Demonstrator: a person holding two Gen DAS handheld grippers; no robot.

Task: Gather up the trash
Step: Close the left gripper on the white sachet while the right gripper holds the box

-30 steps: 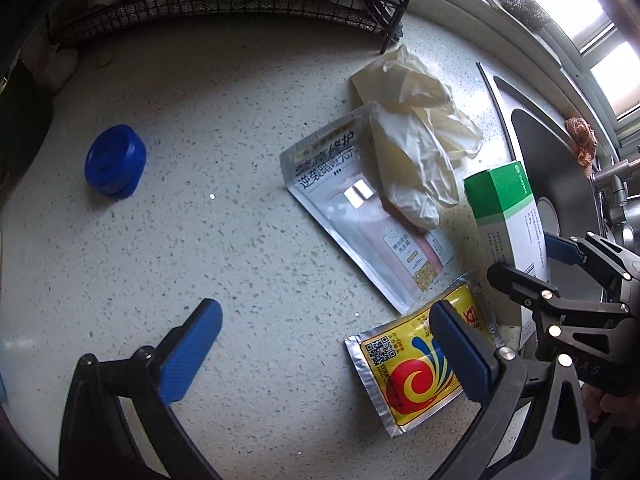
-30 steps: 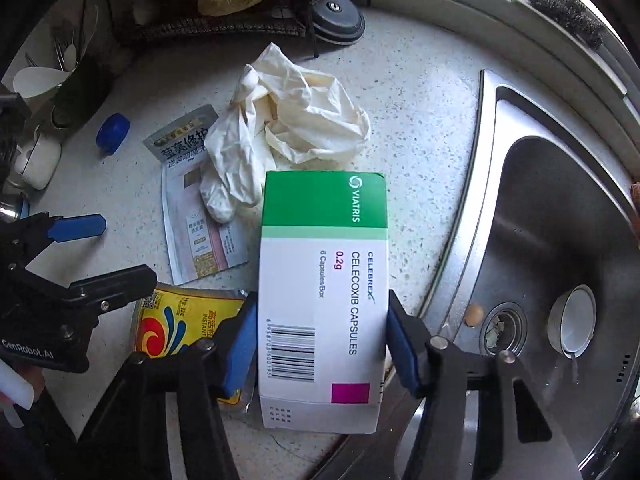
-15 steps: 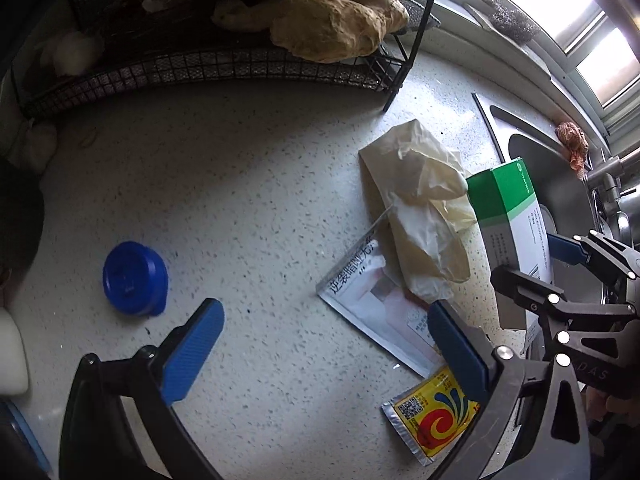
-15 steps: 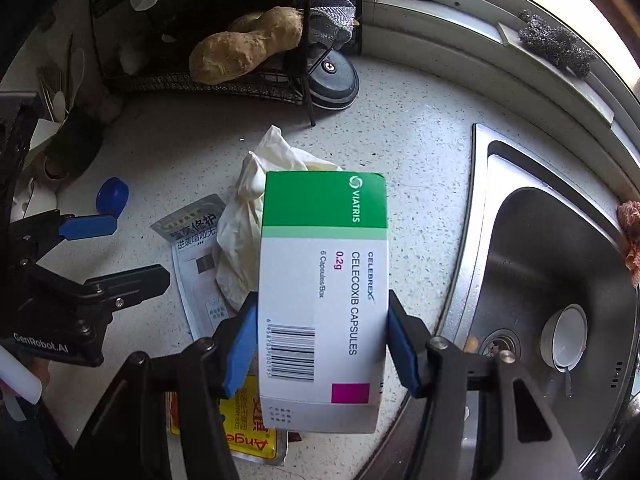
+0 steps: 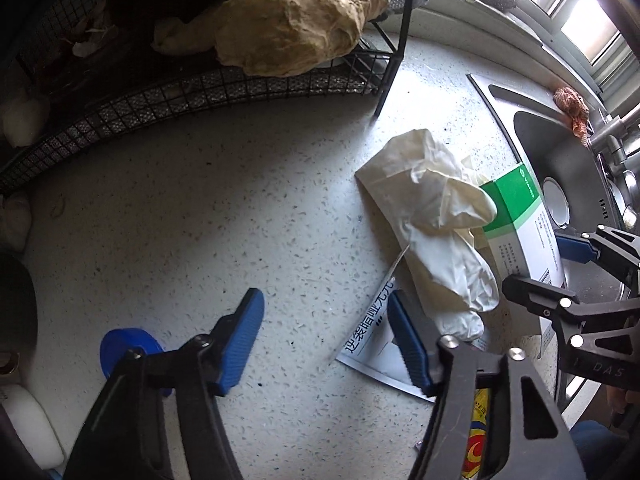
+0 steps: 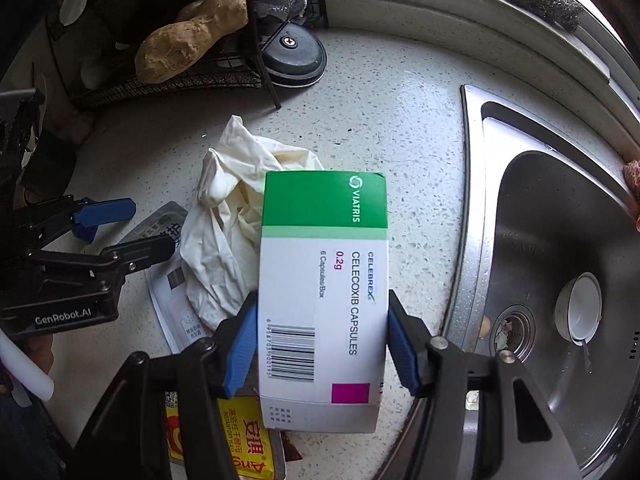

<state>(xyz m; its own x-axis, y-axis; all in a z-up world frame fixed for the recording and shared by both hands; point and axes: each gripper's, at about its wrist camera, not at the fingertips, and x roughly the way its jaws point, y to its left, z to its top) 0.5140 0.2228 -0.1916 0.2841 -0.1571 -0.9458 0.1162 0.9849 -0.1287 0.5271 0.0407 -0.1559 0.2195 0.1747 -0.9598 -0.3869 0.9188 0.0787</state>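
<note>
My right gripper is shut on a green-and-white capsule box and holds it above the counter; the box also shows in the left wrist view. Below it lie crumpled white gloves, a white sachet and a yellow packet. My left gripper is open and empty over the speckled counter. The gloves and the white sachet lie to its right. A blue bottle cap lies at its left finger.
A black wire rack with a brown root stands at the back. A steel sink with a small white cup is on the right. A black round base sits behind the gloves.
Both grippers have risen and drawn back, so the rack and windowsill come into view. The box has come up off the counter in my right gripper. My left gripper has narrowed somewhat.
</note>
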